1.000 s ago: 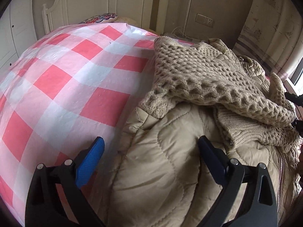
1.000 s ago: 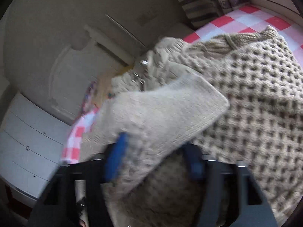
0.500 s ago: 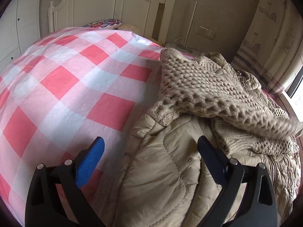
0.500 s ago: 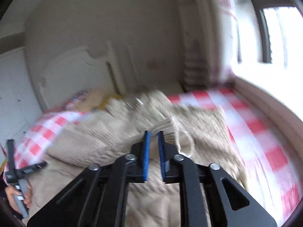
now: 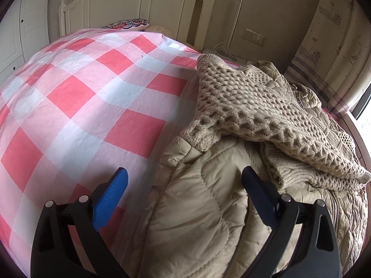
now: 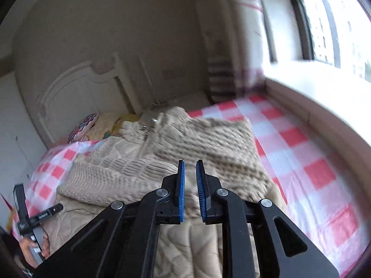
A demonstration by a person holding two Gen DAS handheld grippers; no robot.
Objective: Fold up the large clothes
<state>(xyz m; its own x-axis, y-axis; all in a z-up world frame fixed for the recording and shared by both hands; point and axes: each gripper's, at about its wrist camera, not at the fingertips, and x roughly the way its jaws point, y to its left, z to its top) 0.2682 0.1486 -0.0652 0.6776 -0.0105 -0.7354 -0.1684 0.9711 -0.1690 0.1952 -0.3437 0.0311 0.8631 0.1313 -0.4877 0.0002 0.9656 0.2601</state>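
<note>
Your left gripper [image 5: 183, 192] hangs low over the near edge of the bed, black arms with blue pads spread wide, nothing between them. One pad sits over the red-and-white checked bedspread [image 5: 97, 97], the other over the beige quilted padded jacket [image 5: 204, 213]. The jacket lies on the right side of the bed from this view. The beige open-knit honeycomb sweater [image 5: 245, 106] is draped on top of the jacket, its ribbed cuff end flopped over the jacket's quilted edge.

Your right gripper [image 6: 190, 180] is up above the clothes pile, blue pads nearly together with a thin gap showing, and no cloth caught in that gap. Below it, blurred, the sweater [image 6: 204, 143] lies over the jacket [image 6: 185, 243], with checked bedspread [image 6: 301, 157] bare to the right, beside the window ledge [image 6: 308, 92].

Your left hand [image 6: 34, 247] shows at the lower left of the right wrist view, gripping the other tool's handle. White carved headboard [image 5: 143, 2] and a patterned red-and-blue cushion [image 5: 127, 23] sit at the far end of the bed.
</note>
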